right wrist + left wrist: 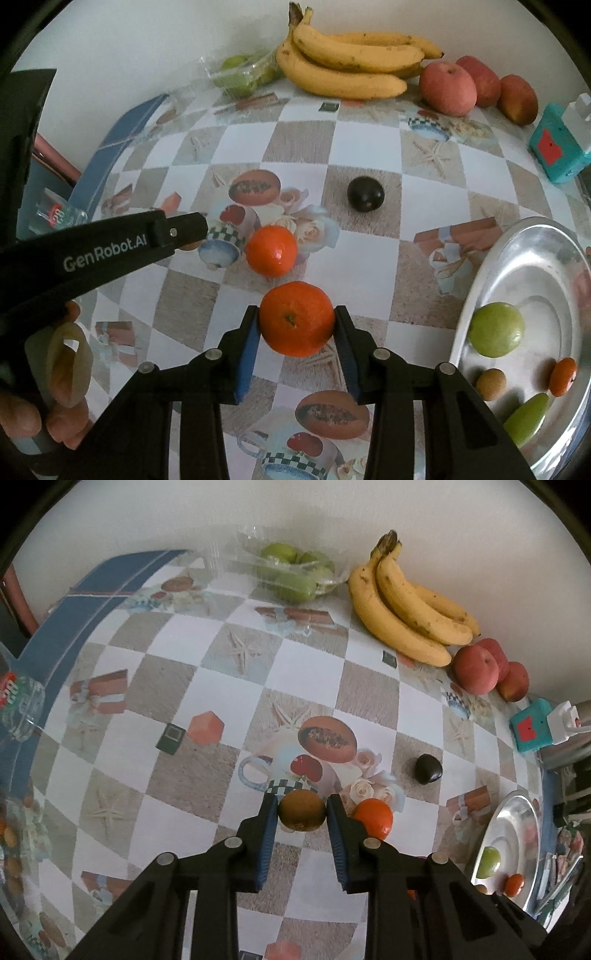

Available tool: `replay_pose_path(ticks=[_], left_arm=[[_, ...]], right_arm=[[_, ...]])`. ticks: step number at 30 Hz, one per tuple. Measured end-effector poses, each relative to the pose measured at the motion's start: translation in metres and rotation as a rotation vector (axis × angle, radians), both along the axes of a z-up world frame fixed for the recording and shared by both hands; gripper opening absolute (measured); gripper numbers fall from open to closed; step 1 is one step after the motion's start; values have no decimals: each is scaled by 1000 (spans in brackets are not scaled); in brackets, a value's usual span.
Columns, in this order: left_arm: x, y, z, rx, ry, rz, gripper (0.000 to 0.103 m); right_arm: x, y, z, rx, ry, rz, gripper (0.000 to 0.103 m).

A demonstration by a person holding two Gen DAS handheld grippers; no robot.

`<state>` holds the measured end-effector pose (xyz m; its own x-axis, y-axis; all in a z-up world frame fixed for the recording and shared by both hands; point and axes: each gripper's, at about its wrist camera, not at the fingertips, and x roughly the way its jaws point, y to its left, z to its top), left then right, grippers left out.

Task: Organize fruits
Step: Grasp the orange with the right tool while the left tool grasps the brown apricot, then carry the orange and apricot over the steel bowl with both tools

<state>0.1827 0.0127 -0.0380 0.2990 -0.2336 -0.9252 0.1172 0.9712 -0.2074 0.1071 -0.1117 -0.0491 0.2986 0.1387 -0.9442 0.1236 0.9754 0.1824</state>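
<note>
My left gripper is shut on a brown kiwi, just left of an orange tangerine that lies on the table. My right gripper is shut on another tangerine. The loose tangerine lies just beyond it, with the left gripper's arm to its left. A dark plum sits farther back. The silver plate at right holds a green fruit, a small brown fruit, a small tangerine and a green slice.
Bananas, red apples and a clear tray of green fruit line the back wall. A teal box stands at the right. A plastic pack lies at the table's left edge.
</note>
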Motion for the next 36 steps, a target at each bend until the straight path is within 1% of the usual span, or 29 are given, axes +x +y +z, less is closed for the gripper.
replay_pose_path(ticks=[6, 14, 23, 30, 34, 36], left_arm=[[-6, -2, 14, 8, -29, -5, 29], [-18, -3, 25, 15, -50, -10, 29], [-36, -7, 25, 25, -47, -21, 29], [-46, -16, 30, 33, -64, -43, 29], [-51, -29, 31, 42, -66, -72, 29], [-55, -41, 30, 40, -65, -101, 29]], right_arm=[[-6, -2, 11, -7, -17, -15, 41], [-14, -10, 28, -35, -46, -38, 41], [-26, -25, 38, -38, -55, -82, 41], [-36, -50, 44, -40, -65, -144, 41], [-42, -76, 44, -46, -56, -208, 41], [-46, -90, 42, -53, -48, -248, 41]])
